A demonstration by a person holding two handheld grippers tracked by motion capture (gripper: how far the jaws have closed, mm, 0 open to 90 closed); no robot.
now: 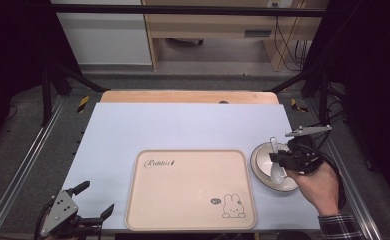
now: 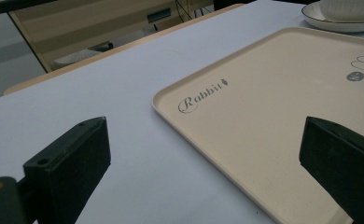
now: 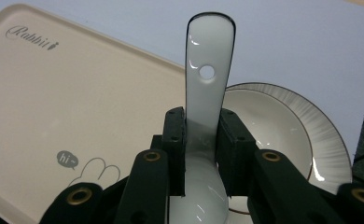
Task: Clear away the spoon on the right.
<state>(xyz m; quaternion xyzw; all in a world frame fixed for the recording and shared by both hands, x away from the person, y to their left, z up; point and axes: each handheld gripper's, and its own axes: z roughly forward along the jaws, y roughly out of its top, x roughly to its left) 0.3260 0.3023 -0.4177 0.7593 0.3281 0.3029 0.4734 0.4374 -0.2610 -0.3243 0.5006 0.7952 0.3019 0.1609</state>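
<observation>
A white ceramic spoon (image 3: 209,56) stands between the jaws of my right gripper (image 3: 202,122), which is shut on its handle. The spoon's bowl end hangs below the jaws, over a white plate with a dark rim (image 3: 287,126). From above, the right gripper (image 1: 281,160) and spoon (image 1: 274,147) are over the plate (image 1: 259,170) at the table's right side. A beige rabbit-print tray (image 1: 190,190) lies empty at the front middle. My left gripper (image 1: 98,196) is open at the front left corner, left of the tray (image 2: 273,107), with nothing between its fingers.
The pale blue tabletop (image 1: 183,125) stretches behind the tray. In the left gripper view a white ribbed dish (image 2: 348,7) sits on the plate. Black frame posts stand at both sides, and a wooden bench is beyond the far edge.
</observation>
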